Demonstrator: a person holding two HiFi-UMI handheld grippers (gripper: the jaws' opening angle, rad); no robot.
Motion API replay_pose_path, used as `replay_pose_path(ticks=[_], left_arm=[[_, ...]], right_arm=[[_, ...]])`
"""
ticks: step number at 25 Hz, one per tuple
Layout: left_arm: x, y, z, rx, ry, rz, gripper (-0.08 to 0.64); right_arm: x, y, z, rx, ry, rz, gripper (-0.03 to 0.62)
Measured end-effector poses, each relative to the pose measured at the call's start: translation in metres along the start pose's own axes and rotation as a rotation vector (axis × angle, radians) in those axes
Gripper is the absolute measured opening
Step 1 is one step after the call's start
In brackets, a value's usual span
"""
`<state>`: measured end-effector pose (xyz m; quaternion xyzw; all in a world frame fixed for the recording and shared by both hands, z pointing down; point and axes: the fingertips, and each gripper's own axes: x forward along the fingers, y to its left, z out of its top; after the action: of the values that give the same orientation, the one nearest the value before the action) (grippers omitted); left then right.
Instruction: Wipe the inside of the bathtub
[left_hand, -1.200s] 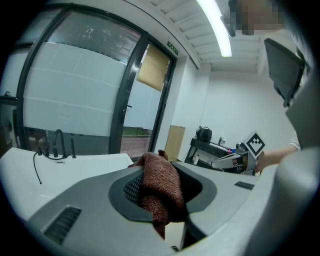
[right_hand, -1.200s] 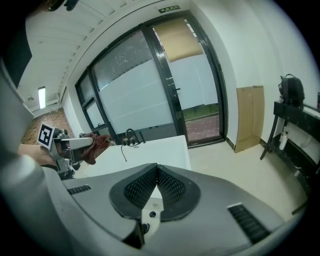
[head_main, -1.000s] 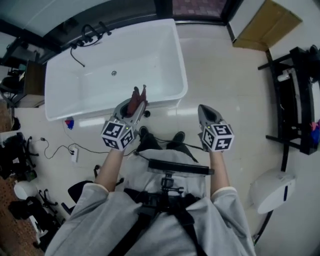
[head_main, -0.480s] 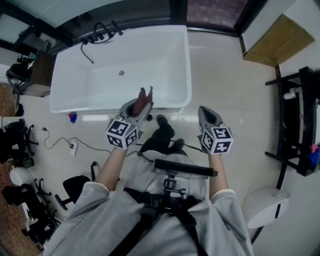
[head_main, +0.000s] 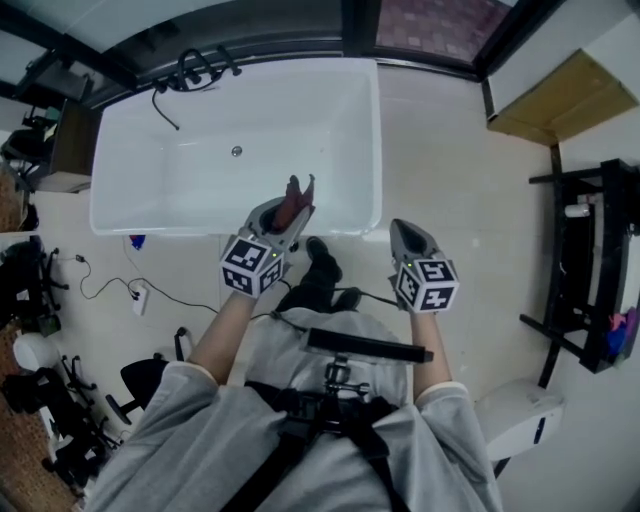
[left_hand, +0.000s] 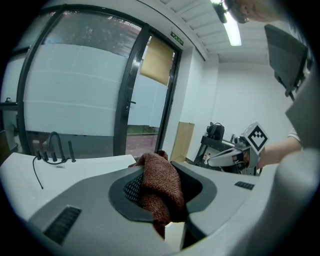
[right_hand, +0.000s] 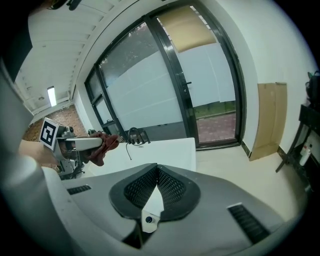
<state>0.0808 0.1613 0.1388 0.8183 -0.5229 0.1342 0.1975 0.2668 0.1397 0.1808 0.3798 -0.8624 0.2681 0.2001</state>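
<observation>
— What is in the left gripper (head_main: 296, 208)?

— A small rust-brown knitted cloth (left_hand: 159, 190). The two jaws press on it from both sides. The cloth is bunched and thick, with a rough loop texture. One fold stands up above the jaws and a narrow end hangs down below them.

— And where is the white rectangular bathtub (head_main: 130, 215)?

— Directly in front of that gripper. In the head view the tips and the cloth show over the tub's inside, just past its near rim and close to its right end. I cannot tell whether the cloth touches the surface.

— How does the tub look?

— Smooth and glossy, with a thick rounded rim and a pale, bare inside. A small round metal drain (head_main: 236, 151) sits in the floor of it, ahead and to the left of the left gripper. A dark curved faucet with a thin hose (head_main: 190, 70) stands at the far left corner.

— And the right gripper (right_hand: 156, 172)?

— Its jaws are pressed together, with nothing between them. It is over the pale tiled floor (head_main: 440, 150), and the tub's near right corner is just to its left.
</observation>
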Motion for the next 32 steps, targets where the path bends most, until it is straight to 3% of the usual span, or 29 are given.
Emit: replay_pose_path(ticks=[17, 22, 32], left_arm=[[0.117, 0.098, -0.005, -0.023, 0.061, -0.055, 0.112], [0.155, 0.114, -0.022, -0.056, 0.075, -0.051, 0.112], [0.274, 0.138, -0.085, -0.093, 0.094, -0.014, 0.112]], right_arm=[[0.130, -0.020, 0.036, -0.029, 0.105, 0.000, 0.006], [0.171, -0.030, 0.033, -0.083, 0.165, 0.000, 0.005], [0.282, -0.098, 0.014, -0.124, 0.209, 0.046, 0.005]])
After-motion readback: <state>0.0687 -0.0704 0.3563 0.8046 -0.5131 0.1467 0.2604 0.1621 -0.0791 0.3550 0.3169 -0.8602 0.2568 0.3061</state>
